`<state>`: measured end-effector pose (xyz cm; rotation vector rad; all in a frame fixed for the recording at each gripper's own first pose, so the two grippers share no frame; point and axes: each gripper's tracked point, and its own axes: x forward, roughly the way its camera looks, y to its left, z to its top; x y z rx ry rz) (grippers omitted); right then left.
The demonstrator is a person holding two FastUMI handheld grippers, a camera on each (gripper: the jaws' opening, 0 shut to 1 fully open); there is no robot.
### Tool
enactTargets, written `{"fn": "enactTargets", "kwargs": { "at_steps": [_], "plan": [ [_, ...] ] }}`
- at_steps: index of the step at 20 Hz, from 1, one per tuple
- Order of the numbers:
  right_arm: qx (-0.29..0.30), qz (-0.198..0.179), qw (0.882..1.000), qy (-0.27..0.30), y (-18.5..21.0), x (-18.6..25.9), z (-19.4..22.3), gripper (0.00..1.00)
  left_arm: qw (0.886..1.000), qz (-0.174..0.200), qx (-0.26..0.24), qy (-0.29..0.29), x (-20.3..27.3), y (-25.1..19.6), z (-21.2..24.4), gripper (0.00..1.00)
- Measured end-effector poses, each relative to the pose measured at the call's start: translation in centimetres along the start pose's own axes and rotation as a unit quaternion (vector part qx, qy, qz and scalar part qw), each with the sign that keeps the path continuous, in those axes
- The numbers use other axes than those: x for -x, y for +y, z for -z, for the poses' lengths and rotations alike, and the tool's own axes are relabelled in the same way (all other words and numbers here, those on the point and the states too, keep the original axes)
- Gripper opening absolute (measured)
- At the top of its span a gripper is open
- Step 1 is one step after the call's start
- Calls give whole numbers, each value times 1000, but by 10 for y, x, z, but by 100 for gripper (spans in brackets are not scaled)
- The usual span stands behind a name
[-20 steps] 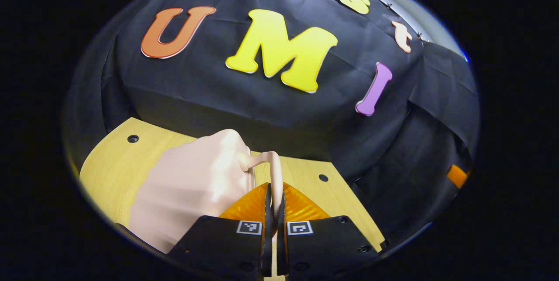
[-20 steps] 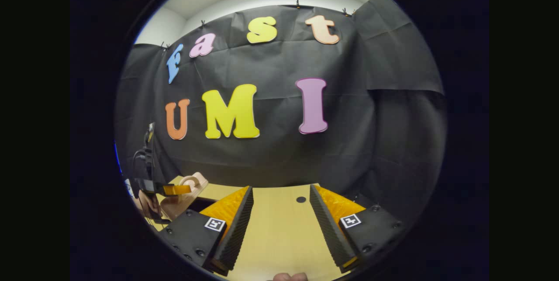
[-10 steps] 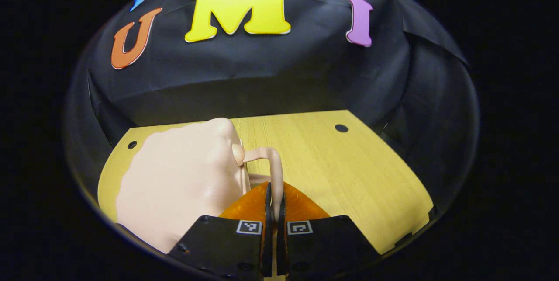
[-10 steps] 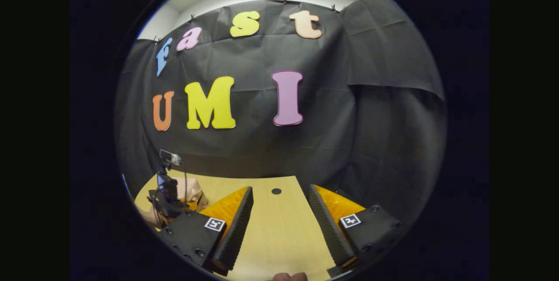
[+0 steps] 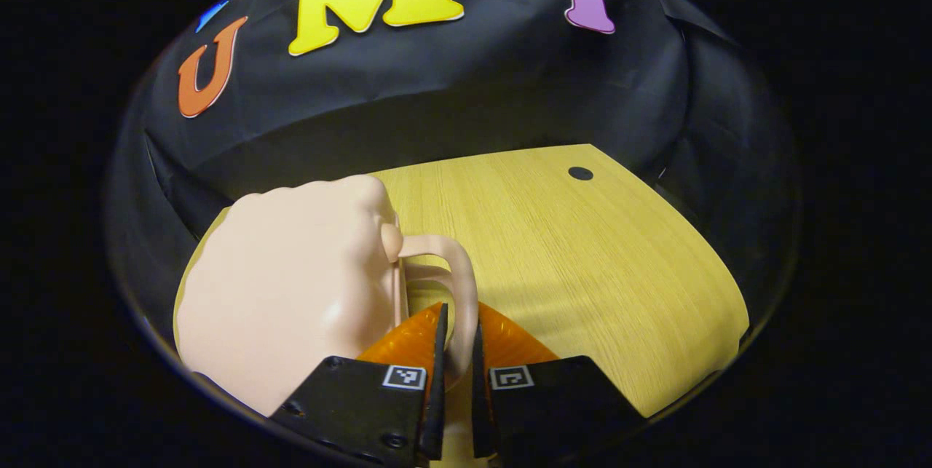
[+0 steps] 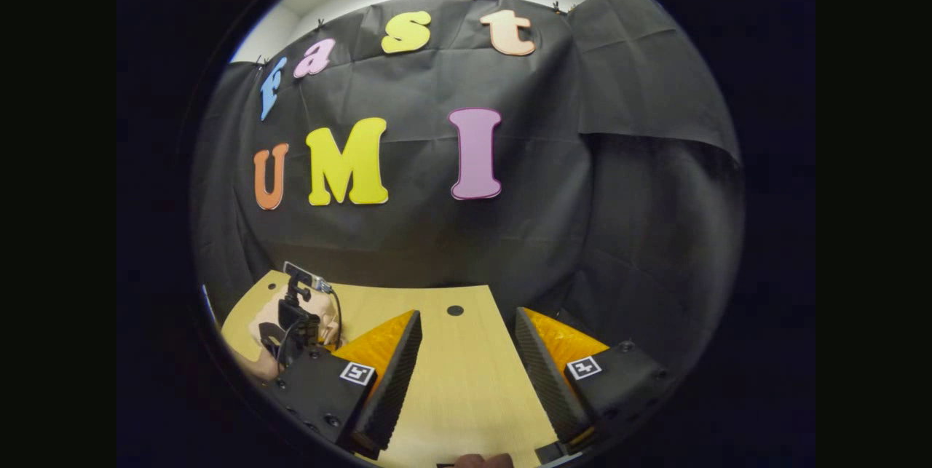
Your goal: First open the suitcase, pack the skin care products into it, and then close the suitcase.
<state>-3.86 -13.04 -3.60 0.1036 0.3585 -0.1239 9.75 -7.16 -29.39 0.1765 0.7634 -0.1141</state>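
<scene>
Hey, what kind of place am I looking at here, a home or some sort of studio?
Most likely a staged recording booth, not a home: black cloth drapes the walls, a bare wooden table fills the floor space, and a pink suitcase sits on it with the left tool at its handle.

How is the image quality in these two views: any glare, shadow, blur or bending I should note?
Left gripper view: sharp, strong fisheye bending of the table edge; soft sheen on the pink suitcase; a shadow falls on the wood just right of the handle held in the left tool. Right gripper view: dimmer, no glare; the right tool is crisp, the far left corner is small and hard to read.
</scene>
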Motion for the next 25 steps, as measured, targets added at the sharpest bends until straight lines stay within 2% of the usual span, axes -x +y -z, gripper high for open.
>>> {"fn": "enactTargets", "kwargs": {
  "at_steps": [3,4,5,6,7,8,9,11,13,16,18,22,25],
  "plan": [
    [-16,-16,1000,6,8,-4,1,77,1000,19,23,7,7,-8,-1,38],
    [-21,-23,999,7,15,-7,0,77,1000,15,24,3,14,-7,-8,40],
    [-18,-29,999,4,20,-12,-2,73,1000,10,23,-11,25,-6,-20,45],
    [-13,-34,999,-4,26,-16,-7,77,999,5,22,-34,39,-4,-33,51],
    [-8,-38,999,-12,33,-20,-14,72,998,-6,17,-66,55,2,-52,74],
    [-5,-44,999,-20,41,-24,-21,77,993,-17,14,-112,75,10,-77,74],
    [-4,-50,998,-30,52,-28,-29,77,986,-21,16,-164,97,16,-106,81],
    [-1,-59,997,-57,73,-34,-50,77,968,-34,18,-249,144,31,-163,84],
    [3,-60,995,-84,91,-39,-71,77,954,-42,38,-294,179,37,-197,96],
    [8,-59,991,-122,117,-38,-100,77,941,-51,67,-328,230,57,-221,96],
    [8,-57,989,-138,134,-35,-109,77,936,-58,76,-339,244,70,-225,96],
    [27,-76,986,-147,170,-30,-104,80,933,-72,94,-340,259,88,-217,96],
    [24,-77,986,-145,178,-31,-100,78,929,-85,93,-347,267,96,-220,96]
  ]
}}
